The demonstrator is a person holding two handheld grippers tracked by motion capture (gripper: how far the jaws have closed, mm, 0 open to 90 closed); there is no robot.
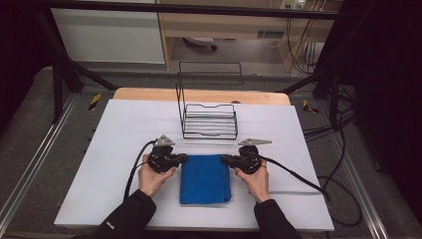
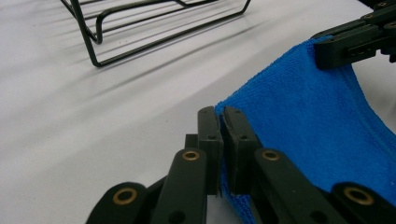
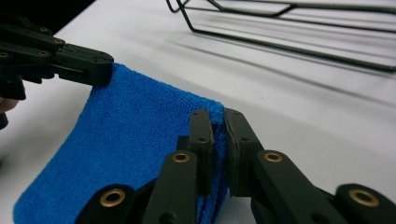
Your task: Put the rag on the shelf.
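A folded blue cloth (image 1: 205, 179) lies on the white tabletop (image 1: 124, 144) in front of the person. My left gripper (image 1: 185, 158) is shut on the cloth's far left corner, and my right gripper (image 1: 224, 159) is shut on its far right corner. In the left gripper view the blue cloth (image 2: 308, 126) is pinched between my left gripper (image 2: 221, 116) jaws, with the other gripper's jaws (image 2: 348, 44) clamped on the far corner. In the right gripper view the blue cloth (image 3: 126, 135) is nipped by my right gripper (image 3: 218, 117), and the other gripper (image 3: 86, 63) holds the opposite corner. The held edge is raised slightly.
A black wire rack (image 1: 209, 117) stands just behind the cloth at the table's middle. Cables (image 1: 298, 177) trail from both grippers over the table. Black frame posts (image 1: 59, 74) stand at the table's back corners, with a wooden cabinet beyond.
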